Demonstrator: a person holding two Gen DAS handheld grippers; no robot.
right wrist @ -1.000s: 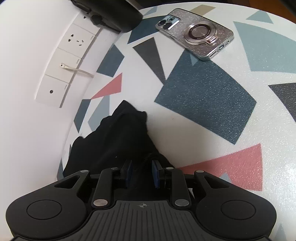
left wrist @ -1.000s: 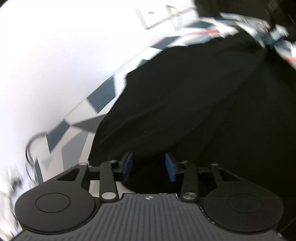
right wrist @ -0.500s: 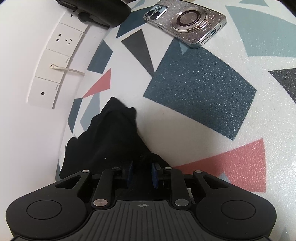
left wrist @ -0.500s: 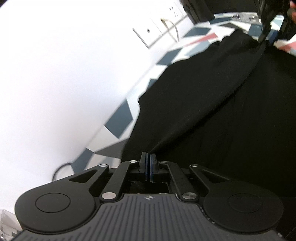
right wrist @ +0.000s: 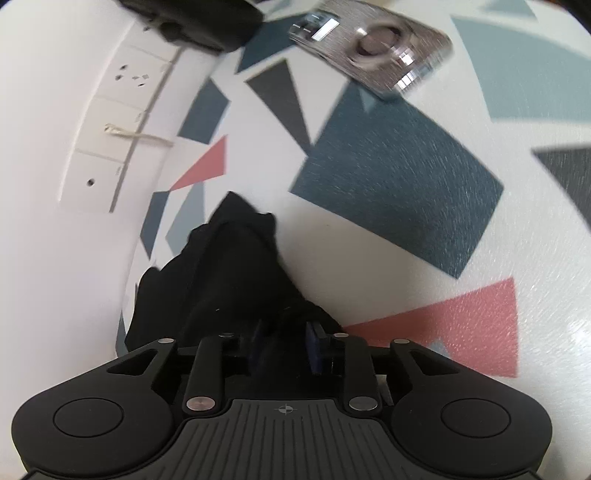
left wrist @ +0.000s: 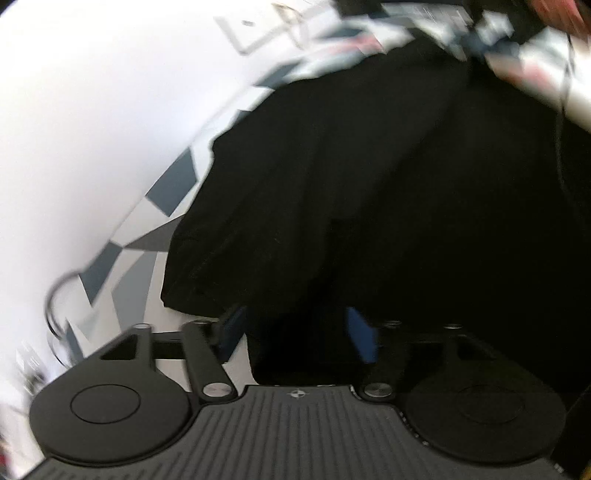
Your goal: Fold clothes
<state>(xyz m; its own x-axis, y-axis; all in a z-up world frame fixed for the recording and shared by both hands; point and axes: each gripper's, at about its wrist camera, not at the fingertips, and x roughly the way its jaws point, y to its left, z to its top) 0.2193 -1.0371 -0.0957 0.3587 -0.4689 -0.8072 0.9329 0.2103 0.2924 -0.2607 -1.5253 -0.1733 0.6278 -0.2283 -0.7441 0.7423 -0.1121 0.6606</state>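
Note:
A black garment [left wrist: 369, 184] lies spread over the patterned tabletop [left wrist: 173, 184] and fills most of the left wrist view. My left gripper [left wrist: 295, 334] hangs open just above its near edge, blue pads wide apart with dark cloth under and between them. In the right wrist view a bunched end of the same black garment [right wrist: 236, 266] runs up from my right gripper [right wrist: 284, 345]. That gripper is shut on a thick fold of the cloth, low over the table. The left wrist view is blurred by motion.
A glittery phone [right wrist: 373, 40] with a ring holder lies on the table [right wrist: 406, 177] ahead of the right gripper. White wall sockets [right wrist: 110, 122] and a black object [right wrist: 207, 18] line the wall at left. A thin cable loop [left wrist: 55, 302] lies by the wall.
My left gripper, shut on the garment's edge half a second ago, has let go and opened wide. The right gripper keeps its hold, and its view has shifted slightly.

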